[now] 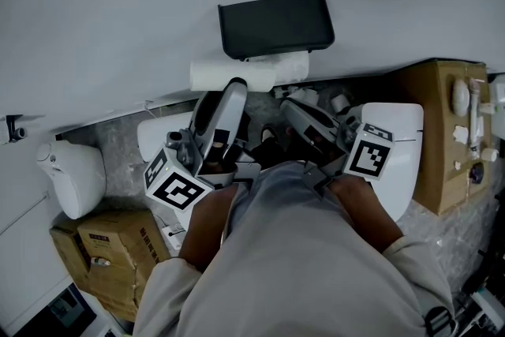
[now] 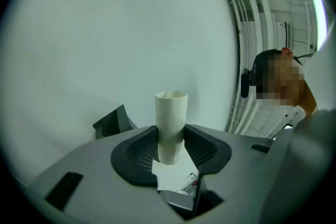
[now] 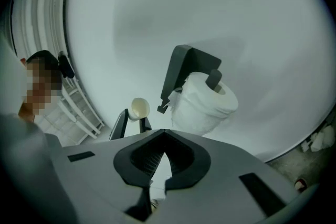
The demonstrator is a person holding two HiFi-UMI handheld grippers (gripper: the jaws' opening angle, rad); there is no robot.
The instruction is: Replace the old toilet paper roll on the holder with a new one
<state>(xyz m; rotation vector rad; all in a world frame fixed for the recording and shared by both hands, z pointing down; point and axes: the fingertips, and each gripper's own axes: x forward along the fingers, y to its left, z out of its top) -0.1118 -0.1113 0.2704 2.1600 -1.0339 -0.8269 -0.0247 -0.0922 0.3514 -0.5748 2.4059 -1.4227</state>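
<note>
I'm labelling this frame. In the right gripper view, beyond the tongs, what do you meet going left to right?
Person → pale empty cardboard tube, held by the left tongs → white full toilet paper roll on the black wall holder.

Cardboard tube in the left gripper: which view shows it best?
The left gripper view: the cardboard tube stands upright, close up, clamped between the left gripper's pads. The right gripper view shows only its open end, small and distant. The head view does not show it clearly.
</note>
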